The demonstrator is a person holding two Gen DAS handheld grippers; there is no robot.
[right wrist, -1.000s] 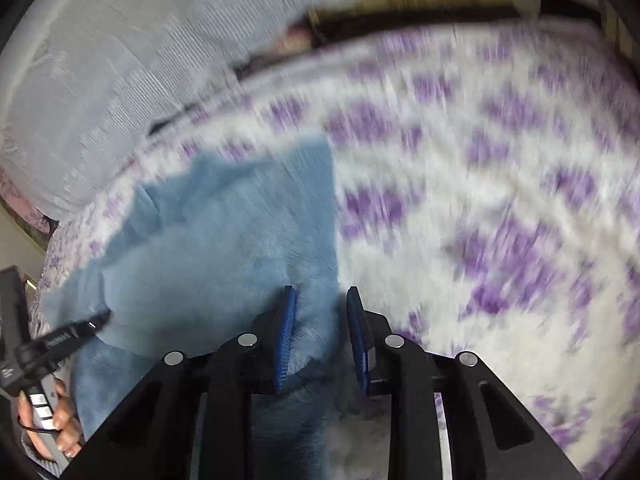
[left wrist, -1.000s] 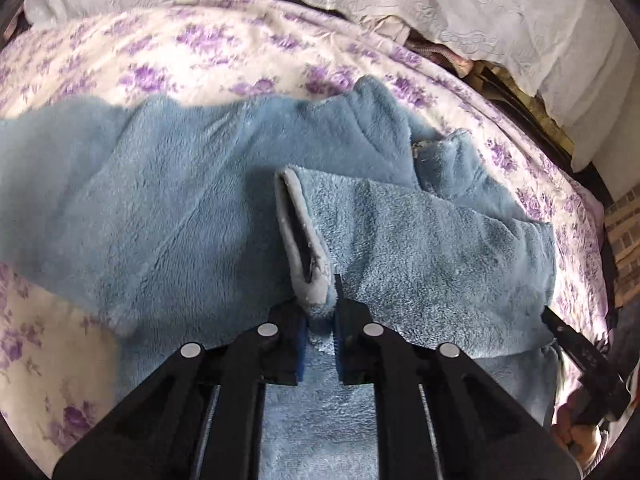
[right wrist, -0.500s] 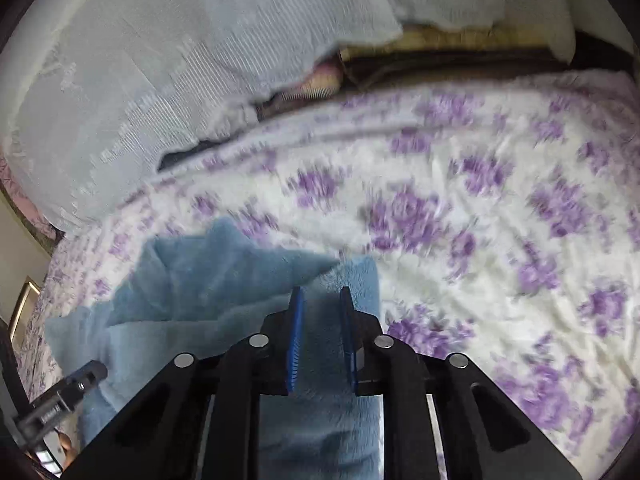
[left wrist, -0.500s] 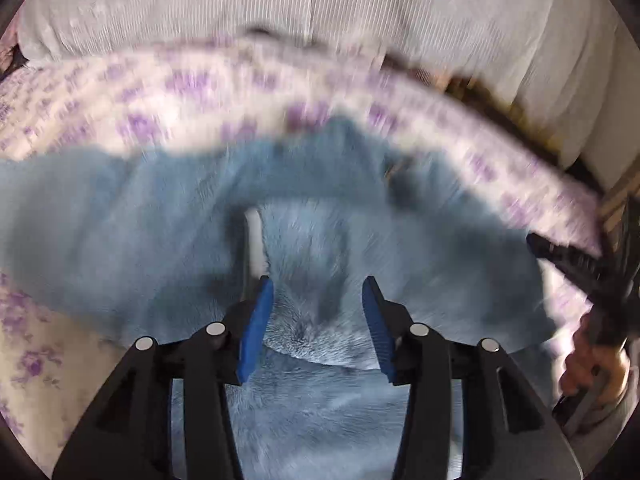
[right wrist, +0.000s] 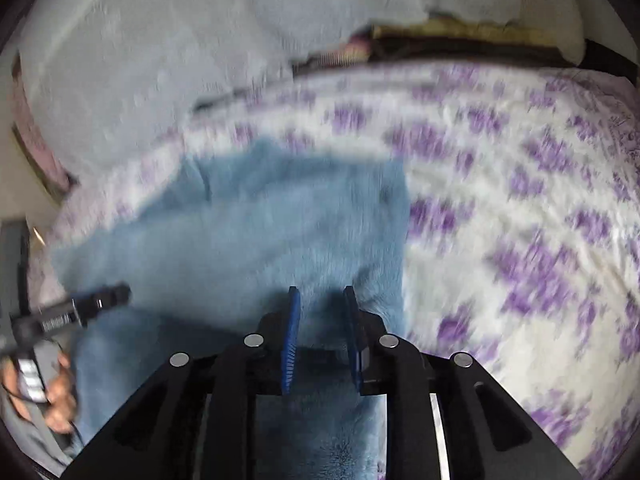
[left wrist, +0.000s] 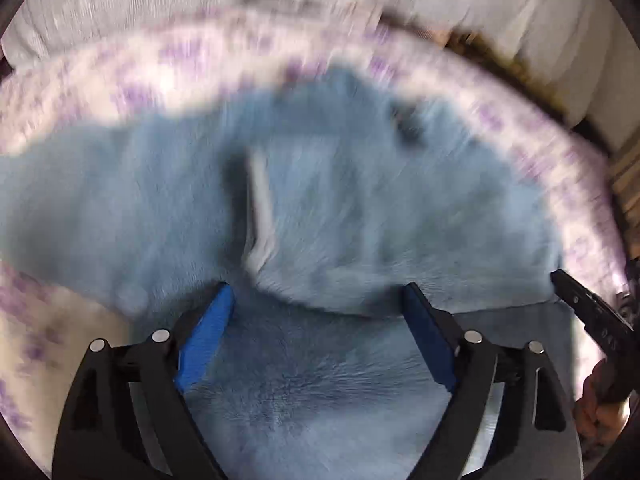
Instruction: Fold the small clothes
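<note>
While the blue fleece garment (left wrist: 360,208) lies on the floral bedspread (right wrist: 520,208), left gripper (left wrist: 316,300) jaws are opening above it, empty; right gripper (right wrist: 320,304) jaws are opening with its fleece between them.

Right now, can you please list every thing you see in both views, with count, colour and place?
fleece garment: one, blue, spread on the bed, one sleeve folded across it
sleeve cuff: one, pale grey, middle of the garment
bedspread: one, white with purple flowers, under the garment
lace cloth: white, behind the bed
left gripper: one, black with blue pads, jaws opening, nothing pinched
right gripper: one, black with blue pads, jaws opening narrowly over the garment's edge
hand: one, holding the left gripper
</note>
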